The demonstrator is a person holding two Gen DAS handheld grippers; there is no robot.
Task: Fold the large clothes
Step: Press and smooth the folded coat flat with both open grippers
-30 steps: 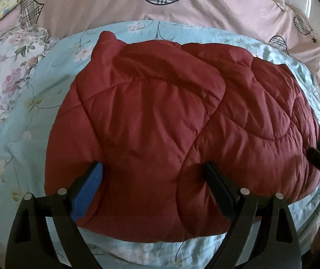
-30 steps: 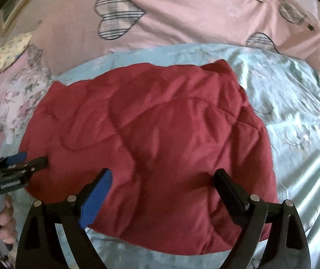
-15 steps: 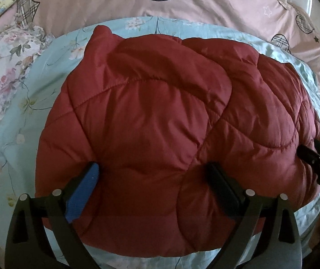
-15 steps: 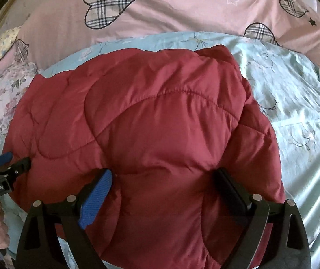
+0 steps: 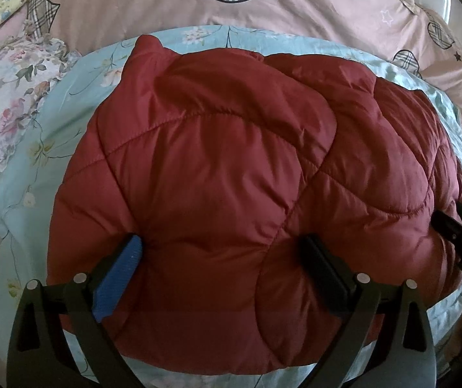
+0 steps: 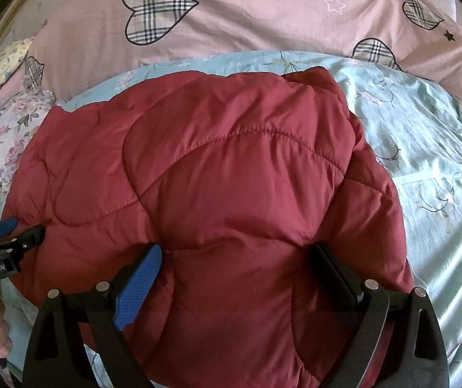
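Floral bedsheet [image 5: 53, 148] under folded red quilted jacket [image 5: 231, 177].

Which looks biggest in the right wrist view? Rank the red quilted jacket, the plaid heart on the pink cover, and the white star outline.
1. Red quilted jacket, by far the largest.
2. Plaid heart.
3. White star outline, smallest.

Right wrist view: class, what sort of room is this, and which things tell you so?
Most likely a bedroom. A red quilted jacket lies on a bed spread with a pale blue floral sheet, with a pink duvet printed with plaid hearts bunched behind it.
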